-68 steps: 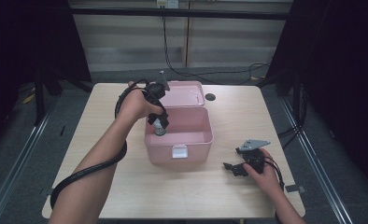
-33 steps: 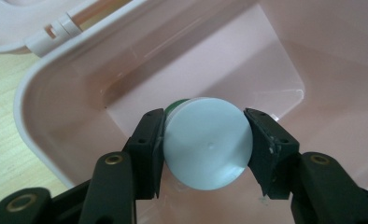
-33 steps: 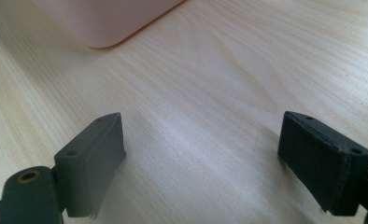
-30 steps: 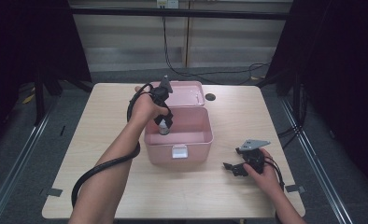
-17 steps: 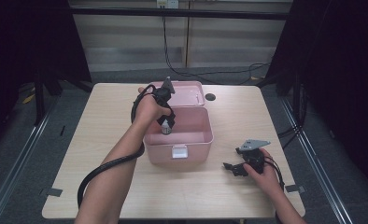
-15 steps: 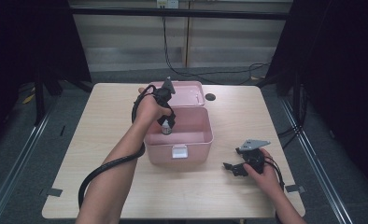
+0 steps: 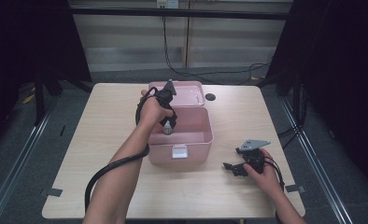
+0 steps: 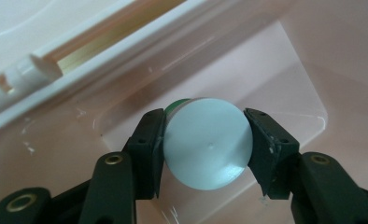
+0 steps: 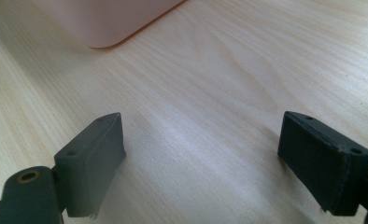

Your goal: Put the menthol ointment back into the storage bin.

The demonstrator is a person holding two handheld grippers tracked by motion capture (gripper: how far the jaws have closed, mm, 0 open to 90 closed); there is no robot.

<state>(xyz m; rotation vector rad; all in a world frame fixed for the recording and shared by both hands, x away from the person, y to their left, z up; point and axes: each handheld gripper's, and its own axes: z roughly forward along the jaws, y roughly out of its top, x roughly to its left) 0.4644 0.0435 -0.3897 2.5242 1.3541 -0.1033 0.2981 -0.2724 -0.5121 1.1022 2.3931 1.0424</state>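
Observation:
A pink box stands open mid-table, its lid laid back behind it. My left gripper hangs over the box's left half, pointing down, shut on a small round container. In the left gripper view the container's pale flat end fills the gap between both pads, with a green edge behind it and the box's pink floor below. My right gripper rests on the table to the right of the box, open; the right gripper view has bare wood between its jaws.
The box's front latch faces the person. A dark hole sits in the tabletop behind the box's right side. A corner of the pink box lies ahead of the right gripper. Black cables trail from both grippers.
My left gripper with the container has shifted slightly right, from the box's left wall toward the inside. The right gripper has stayed put.

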